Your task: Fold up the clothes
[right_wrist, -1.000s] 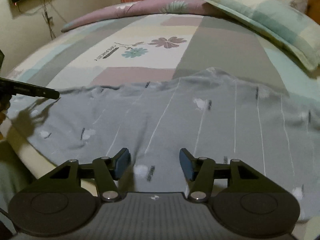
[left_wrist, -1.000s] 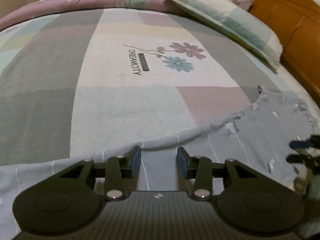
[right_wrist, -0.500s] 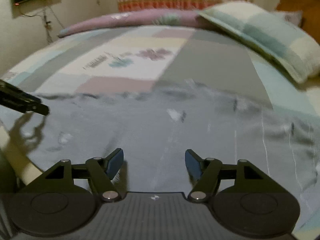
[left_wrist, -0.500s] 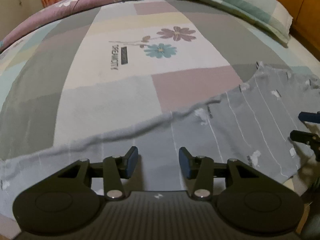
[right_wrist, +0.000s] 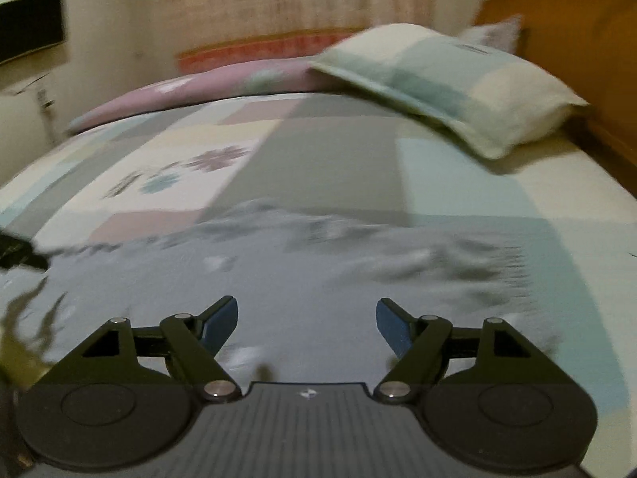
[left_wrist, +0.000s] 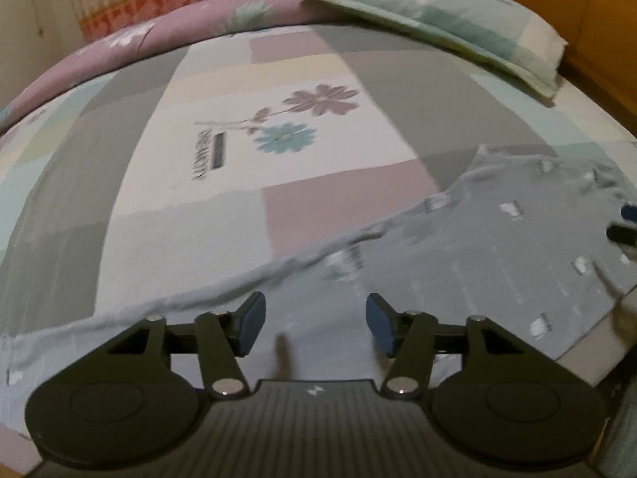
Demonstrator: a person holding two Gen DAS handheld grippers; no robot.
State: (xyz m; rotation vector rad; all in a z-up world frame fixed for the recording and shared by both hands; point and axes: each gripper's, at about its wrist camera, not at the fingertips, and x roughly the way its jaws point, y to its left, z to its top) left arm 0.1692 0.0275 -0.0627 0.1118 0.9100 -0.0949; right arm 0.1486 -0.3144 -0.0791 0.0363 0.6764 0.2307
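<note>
Now the left tongs (left_wrist: 314,324) hang above the near edge of a grey cotton garment with thin pale stripes and small white patches (left_wrist: 497,263), which lies spread flat on a bed covered by a patchwork sheet of grey, pink, cream and mint blocks (left_wrist: 159,215). Their blue pads (left_wrist: 251,320) stand apart and are opening wider, with nothing gripped; only the cloth shows below the gap, and whether the tips touch it cannot be told. Ahead of these tongs the garment's far edge runs slantwise up to the right, and beyond it the sheet bears a purple and a teal printed flower (left_wrist: 302,119). Off to their right, at the picture's edge, the tips of the right tongs (left_wrist: 627,223) reach in over the same cloth. From the right wrist, the right tongs (right_wrist: 306,324) likewise stand wide and are opening, empty, with the grey garment (right_wrist: 318,279) stretching blurred straight ahead and to both sides of them. To their left the dark tip of the left tongs (right_wrist: 20,253) juts in above the cloth. Farther ahead and to the right lies a soft checked pillow in mint and cream (right_wrist: 458,83), against an orange-brown wooden headboard (right_wrist: 577,40).
</note>
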